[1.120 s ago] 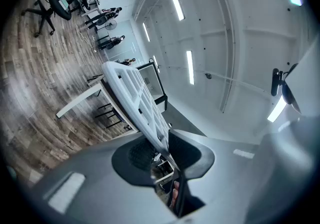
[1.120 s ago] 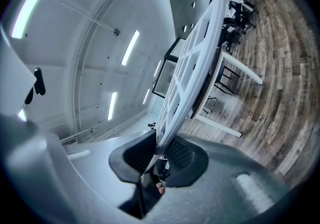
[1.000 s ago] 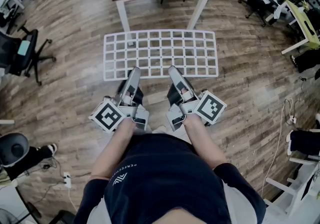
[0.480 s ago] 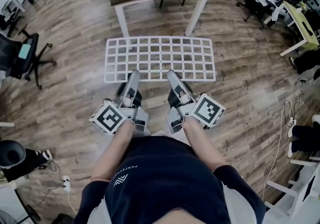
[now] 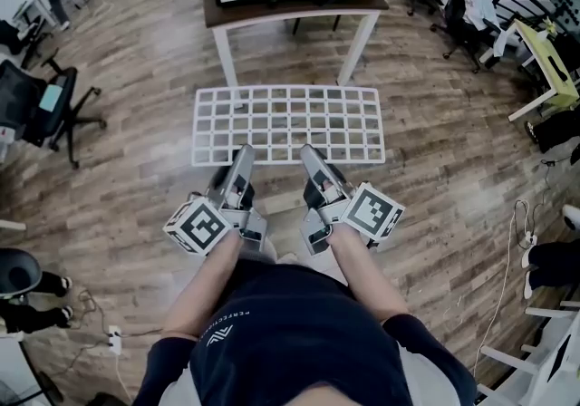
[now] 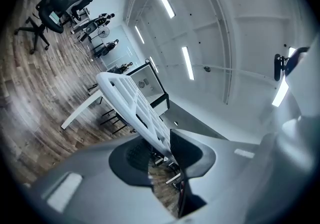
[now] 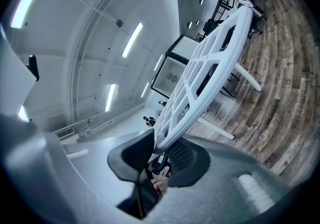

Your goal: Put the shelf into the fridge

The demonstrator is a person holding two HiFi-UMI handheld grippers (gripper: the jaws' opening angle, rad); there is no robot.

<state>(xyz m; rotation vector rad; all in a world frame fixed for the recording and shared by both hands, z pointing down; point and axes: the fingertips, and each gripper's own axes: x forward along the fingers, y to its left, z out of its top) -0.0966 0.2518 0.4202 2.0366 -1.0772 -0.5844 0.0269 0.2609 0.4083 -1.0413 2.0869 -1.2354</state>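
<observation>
Lower in the head view than a second ago, the white shelf (image 5: 288, 123) hangs level over the wooden floor (image 5: 136, 178), just short of the table (image 5: 299, 8). Left gripper (image 5: 243, 153) and right gripper (image 5: 310, 153) each clamp its near edge. The left jaws have just eased wider, the right slightly tighter.

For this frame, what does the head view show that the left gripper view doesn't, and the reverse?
Head view only: the shelf as a whole white grid held above the floor, and the person's arms. Left gripper view only: ceiling lights, and, close up, the left gripper closed on the shelf's near edge, though its jaws have just eased open a little. Both: the shelf, the white-legged table, the wooden floor.
</observation>
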